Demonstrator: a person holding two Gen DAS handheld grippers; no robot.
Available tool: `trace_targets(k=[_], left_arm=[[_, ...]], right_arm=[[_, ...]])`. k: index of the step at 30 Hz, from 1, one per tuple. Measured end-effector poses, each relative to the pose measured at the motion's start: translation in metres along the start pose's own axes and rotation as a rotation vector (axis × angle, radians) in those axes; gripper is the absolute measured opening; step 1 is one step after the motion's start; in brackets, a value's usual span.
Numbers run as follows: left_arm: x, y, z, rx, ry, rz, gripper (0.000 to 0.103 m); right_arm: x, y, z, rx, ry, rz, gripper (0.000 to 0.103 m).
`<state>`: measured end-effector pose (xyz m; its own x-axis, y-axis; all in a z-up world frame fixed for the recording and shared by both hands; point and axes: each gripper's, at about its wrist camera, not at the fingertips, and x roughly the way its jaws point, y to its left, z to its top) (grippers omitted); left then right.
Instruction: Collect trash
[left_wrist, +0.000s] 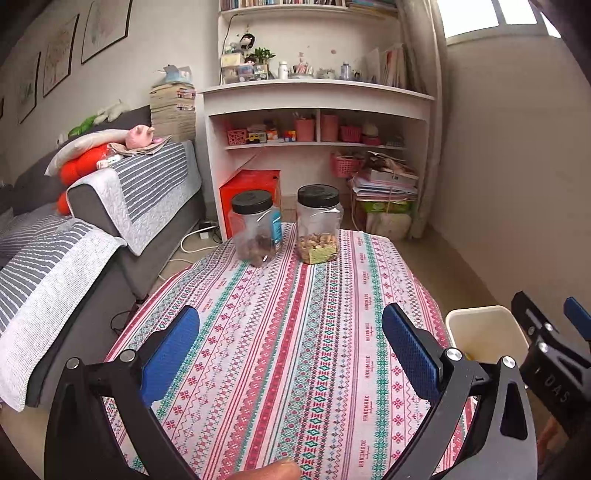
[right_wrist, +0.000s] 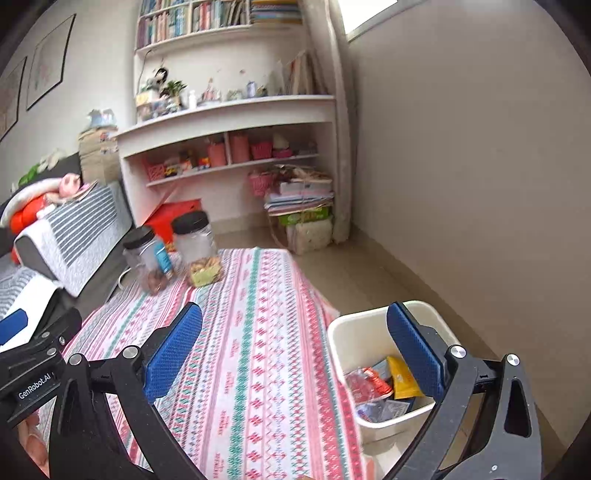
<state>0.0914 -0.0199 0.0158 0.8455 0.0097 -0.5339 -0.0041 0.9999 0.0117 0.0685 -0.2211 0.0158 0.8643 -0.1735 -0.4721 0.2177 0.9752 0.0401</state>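
Observation:
A cream waste bin stands on the floor at the table's right edge. It holds several wrappers, red, yellow and clear. The bin's rim also shows in the left wrist view. My left gripper is open and empty above the patterned tablecloth. My right gripper is open and empty, its right finger over the bin and its left finger over the tablecloth. I see no loose trash on the cloth.
Two clear jars with black lids stand at the table's far end, with nuts inside. A grey sofa runs along the left. White shelves and stacked papers are behind. The wall is close on the right.

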Motion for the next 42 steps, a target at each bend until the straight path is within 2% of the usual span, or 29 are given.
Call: trace_targets(k=[5, 12, 20, 42], left_arm=[[0.002, 0.014, -0.001, -0.035, 0.025, 0.002, 0.096], [0.008, 0.021, -0.001, -0.066, 0.051, -0.005, 0.096], [0.009, 0.013, -0.002, -0.058, 0.062, -0.027, 0.096], [0.013, -0.033, -0.005, 0.005, 0.061, -0.105, 0.096]], right_arm=[[0.006, 0.014, -0.003, -0.020, 0.007, 0.019, 0.096], [0.014, 0.015, -0.002, -0.018, 0.022, 0.020, 0.096], [0.020, 0.004, -0.002, 0.003, 0.043, 0.021, 0.096], [0.020, -0.036, -0.004, 0.048, 0.018, -0.028, 0.096]])
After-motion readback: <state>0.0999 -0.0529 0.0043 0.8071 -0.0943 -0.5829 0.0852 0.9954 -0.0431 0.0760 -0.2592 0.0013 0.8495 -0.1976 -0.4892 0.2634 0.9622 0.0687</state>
